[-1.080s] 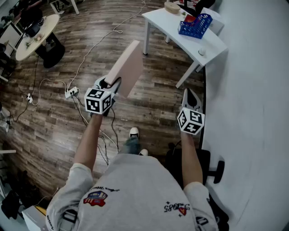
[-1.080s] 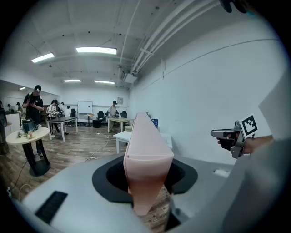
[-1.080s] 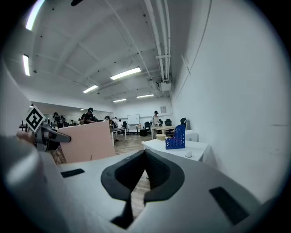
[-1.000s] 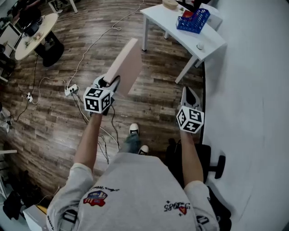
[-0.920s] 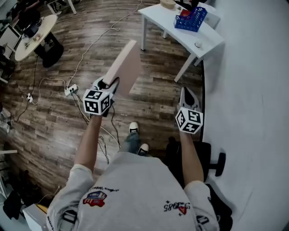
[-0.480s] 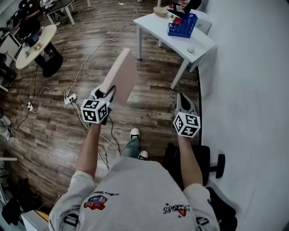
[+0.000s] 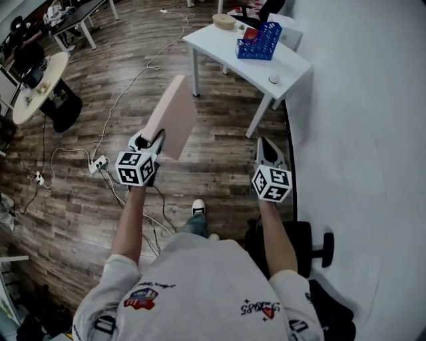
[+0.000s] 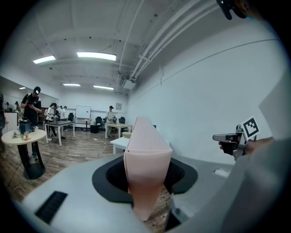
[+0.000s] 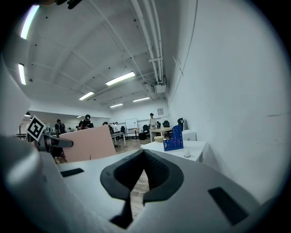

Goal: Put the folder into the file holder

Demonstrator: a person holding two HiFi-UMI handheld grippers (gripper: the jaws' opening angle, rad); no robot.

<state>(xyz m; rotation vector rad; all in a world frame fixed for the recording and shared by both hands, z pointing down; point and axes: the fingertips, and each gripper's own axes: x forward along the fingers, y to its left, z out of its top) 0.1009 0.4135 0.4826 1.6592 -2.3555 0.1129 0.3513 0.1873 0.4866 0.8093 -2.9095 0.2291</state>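
1. The left gripper (image 7: 152,138) is clamped on the lower end of a pink folder (image 7: 170,116). Its jaws stand fairly wide apart and press on the folder's thick end from both sides.
2. The folder rises out of the jaws and tilts away toward 1 o'clock in the head view. It is held in the air over the wood floor (image 7: 219,153) and touches nothing else.
3. The right gripper (image 7: 267,150) holds nothing. Its jaw tips meet, with only a hollow between the pads behind them. It sits at 3 o'clock of the left gripper, well apart from it and about level with it.
4. The blue mesh file holder (image 7: 257,42) stands upright on a white table (image 7: 293,63). It is at 12 o'clock of the right gripper and 1 o'clock of the folder, well apart from both.
5. On the same table, a tan bowl (image 7: 223,20) lies at 10 o'clock of the file holder. A small white cup-like object (image 7: 273,78) sits at 5 o'clock of it, near the table's edge.
6. A power strip (image 7: 98,162) with trailing cables lies on the floor at 8 o'clock of the left gripper.
7. A round table (image 7: 33,86) stands far off at 10 o'clock.
8. A black chair (image 7: 299,243) is at 6 o'clock of the right gripper.
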